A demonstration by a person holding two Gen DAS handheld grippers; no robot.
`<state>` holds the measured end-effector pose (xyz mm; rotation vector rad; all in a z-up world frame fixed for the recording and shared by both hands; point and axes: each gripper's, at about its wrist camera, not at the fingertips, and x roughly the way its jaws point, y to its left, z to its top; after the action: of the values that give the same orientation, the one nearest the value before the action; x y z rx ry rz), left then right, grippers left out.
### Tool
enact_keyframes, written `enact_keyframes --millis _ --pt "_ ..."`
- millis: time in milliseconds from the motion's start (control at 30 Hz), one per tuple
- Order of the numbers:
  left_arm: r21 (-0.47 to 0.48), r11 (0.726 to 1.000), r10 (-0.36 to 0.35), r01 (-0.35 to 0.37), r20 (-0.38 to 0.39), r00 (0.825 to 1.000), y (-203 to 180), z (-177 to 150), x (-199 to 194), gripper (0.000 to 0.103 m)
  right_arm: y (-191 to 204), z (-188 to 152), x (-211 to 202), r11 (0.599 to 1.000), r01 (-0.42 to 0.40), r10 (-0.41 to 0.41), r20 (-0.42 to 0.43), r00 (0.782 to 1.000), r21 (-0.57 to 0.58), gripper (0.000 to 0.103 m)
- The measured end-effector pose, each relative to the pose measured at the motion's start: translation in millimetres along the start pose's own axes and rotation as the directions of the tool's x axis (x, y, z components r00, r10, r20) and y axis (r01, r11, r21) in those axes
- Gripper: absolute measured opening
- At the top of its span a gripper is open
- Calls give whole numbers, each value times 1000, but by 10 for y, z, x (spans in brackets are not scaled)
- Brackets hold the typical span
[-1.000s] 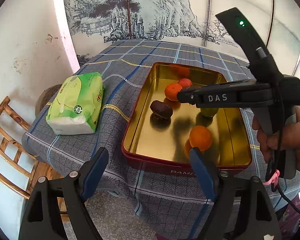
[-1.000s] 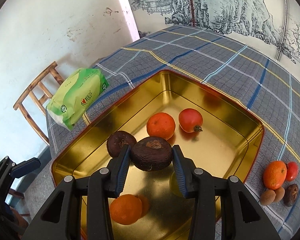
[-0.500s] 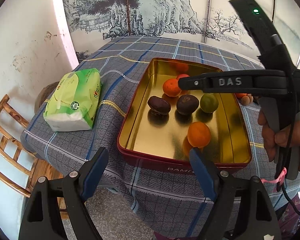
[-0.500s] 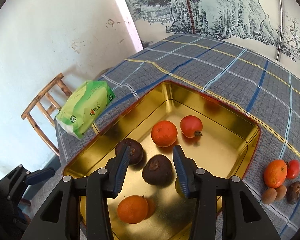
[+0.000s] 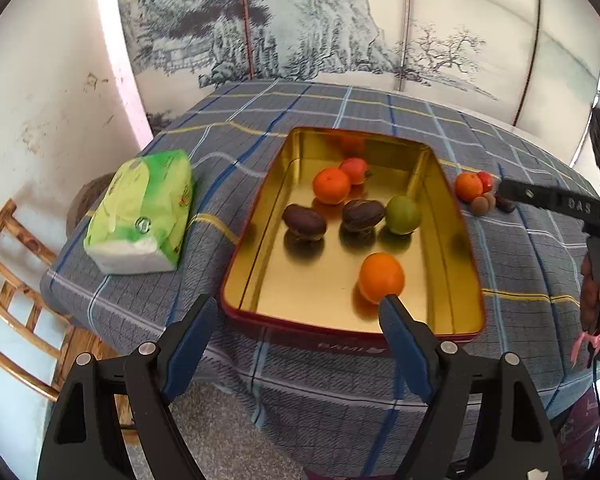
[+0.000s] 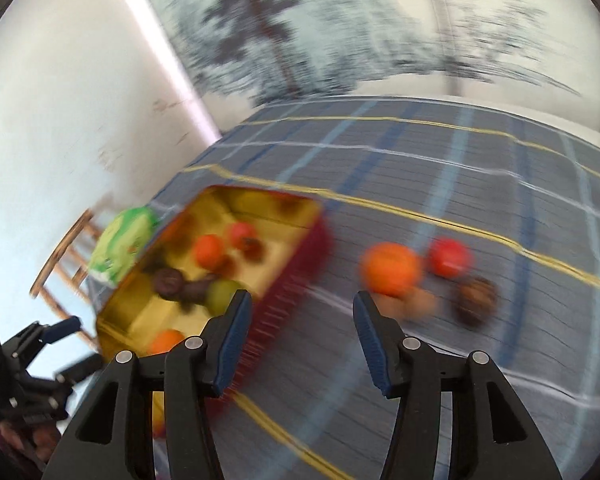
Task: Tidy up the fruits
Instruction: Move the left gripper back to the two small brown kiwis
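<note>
Tissue pack far left on the cloth. Left gripper wide, empty, at the near rim of the red tin; six fruits inside it. Right gripper jaws have just been opening, nothing between them, over cloth near the loose fruit pile. Right view is blurred.

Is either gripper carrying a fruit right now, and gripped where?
No. The right gripper has just been opening with nothing between its fingers; the left gripper is open and empty too.
</note>
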<state>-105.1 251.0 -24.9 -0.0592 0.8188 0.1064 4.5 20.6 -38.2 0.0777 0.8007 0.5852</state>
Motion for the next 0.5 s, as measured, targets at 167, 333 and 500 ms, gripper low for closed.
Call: enact_keyframes --millis 167,333,500 --pt "44 997 -64 62 27 998 -187 87 -82 79 -694 -209 -338 985 158 -160 16 987 70 54" --pt "149 974 -177 172 21 984 -535 249 -141 79 -1242 -382 -581 954 270 -275 19 961 132 54" --pt "228 937 -269 265 -13 963 -994 497 -88 78 -1608 -539 -683 939 278 -288 22 957 202 54"
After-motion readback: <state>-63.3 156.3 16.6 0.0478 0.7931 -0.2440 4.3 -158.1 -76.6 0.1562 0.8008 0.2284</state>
